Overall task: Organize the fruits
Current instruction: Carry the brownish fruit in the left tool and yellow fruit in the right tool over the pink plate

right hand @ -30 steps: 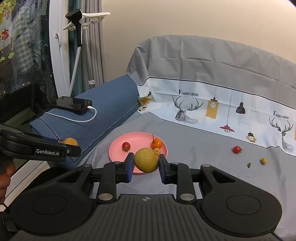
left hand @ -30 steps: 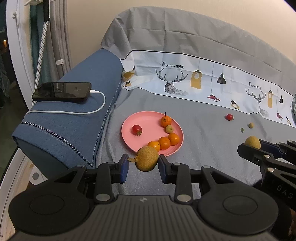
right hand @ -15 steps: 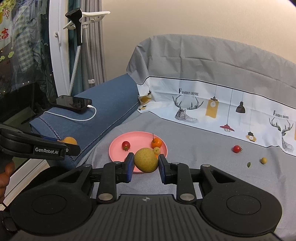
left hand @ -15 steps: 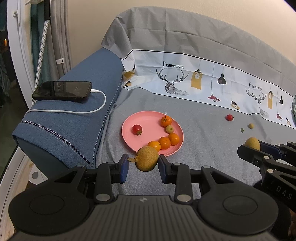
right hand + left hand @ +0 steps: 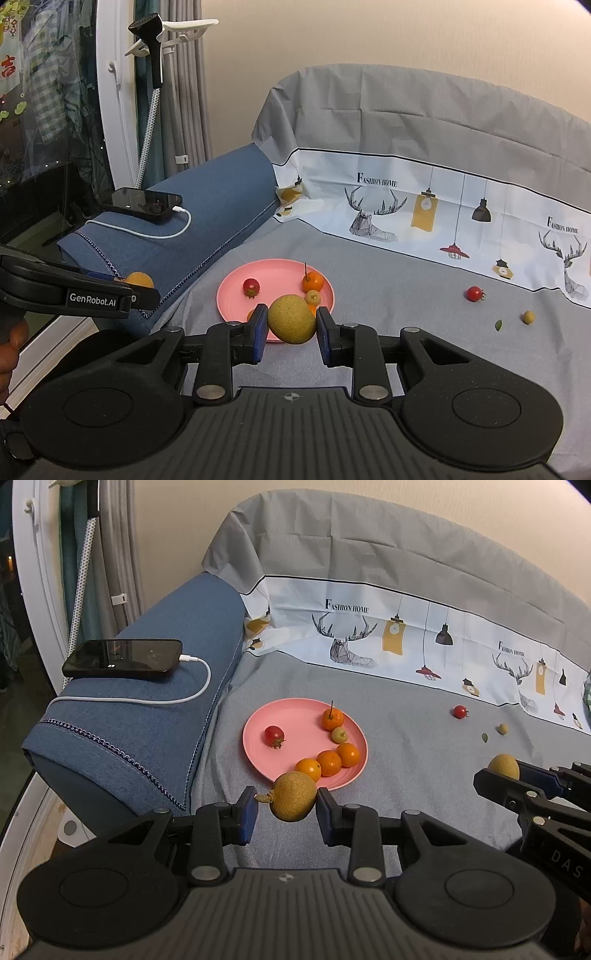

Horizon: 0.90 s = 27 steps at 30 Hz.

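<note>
My left gripper is shut on a brown pear with a stem, held just above the near rim of a pink plate. The plate holds a red tomato, several small oranges and a small green fruit. My right gripper is shut on a second brown pear, held above the near edge of the same plate. It also shows in the left wrist view at the right.
A red tomato, a small yellow fruit and a leaf lie on the grey cloth to the right. A blue armrest at left carries a phone on a white cable.
Both grippers have drifted only slightly while holding their pears; nothing else has moved.
</note>
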Each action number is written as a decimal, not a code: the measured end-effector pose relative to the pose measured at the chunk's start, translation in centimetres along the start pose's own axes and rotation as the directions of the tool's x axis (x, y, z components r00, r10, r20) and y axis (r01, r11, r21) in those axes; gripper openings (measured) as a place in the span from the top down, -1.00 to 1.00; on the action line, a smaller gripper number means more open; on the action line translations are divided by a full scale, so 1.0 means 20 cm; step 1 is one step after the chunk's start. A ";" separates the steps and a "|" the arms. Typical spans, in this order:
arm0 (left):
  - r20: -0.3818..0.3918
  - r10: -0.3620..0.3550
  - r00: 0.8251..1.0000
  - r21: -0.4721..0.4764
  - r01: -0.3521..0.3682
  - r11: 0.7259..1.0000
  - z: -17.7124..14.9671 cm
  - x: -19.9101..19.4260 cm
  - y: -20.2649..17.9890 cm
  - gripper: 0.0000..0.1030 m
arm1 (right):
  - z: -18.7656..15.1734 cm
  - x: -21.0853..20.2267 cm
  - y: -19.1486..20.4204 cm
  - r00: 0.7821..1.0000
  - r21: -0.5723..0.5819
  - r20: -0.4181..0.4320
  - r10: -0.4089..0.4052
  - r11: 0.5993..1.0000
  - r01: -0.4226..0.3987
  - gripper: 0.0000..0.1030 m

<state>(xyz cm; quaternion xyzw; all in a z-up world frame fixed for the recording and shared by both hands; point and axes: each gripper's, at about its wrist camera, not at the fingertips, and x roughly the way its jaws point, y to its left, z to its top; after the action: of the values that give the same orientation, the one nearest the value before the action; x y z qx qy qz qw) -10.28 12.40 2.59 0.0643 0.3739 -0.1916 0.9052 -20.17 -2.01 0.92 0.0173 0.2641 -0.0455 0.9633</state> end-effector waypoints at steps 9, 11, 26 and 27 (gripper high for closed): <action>-0.014 -0.001 1.000 -0.004 0.001 1.000 0.01 0.03 0.00 0.26 | 0.00 0.03 0.00 1.000 0.002 -0.015 0.000 1.000 0.000 0.44; -0.018 -0.002 1.000 -0.006 0.002 1.000 0.01 0.05 0.00 0.27 | 0.01 0.04 0.00 1.000 0.003 -0.019 0.000 1.000 0.000 0.44; -0.045 -0.001 0.999 -0.023 0.000 1.000 0.10 0.21 0.01 0.26 | 0.03 0.22 -0.05 0.998 0.012 -0.055 0.000 1.000 0.001 0.44; -0.048 0.001 0.999 -0.023 -0.002 1.000 0.11 0.23 0.01 0.26 | 0.04 0.24 -0.05 0.998 0.015 -0.056 0.002 1.000 -0.001 0.44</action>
<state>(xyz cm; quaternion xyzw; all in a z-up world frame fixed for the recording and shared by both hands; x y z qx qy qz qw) -5.76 10.70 0.94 0.0586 0.3979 -0.1850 0.8967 -15.77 -3.45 -0.90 0.0258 0.2908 -0.0462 0.9553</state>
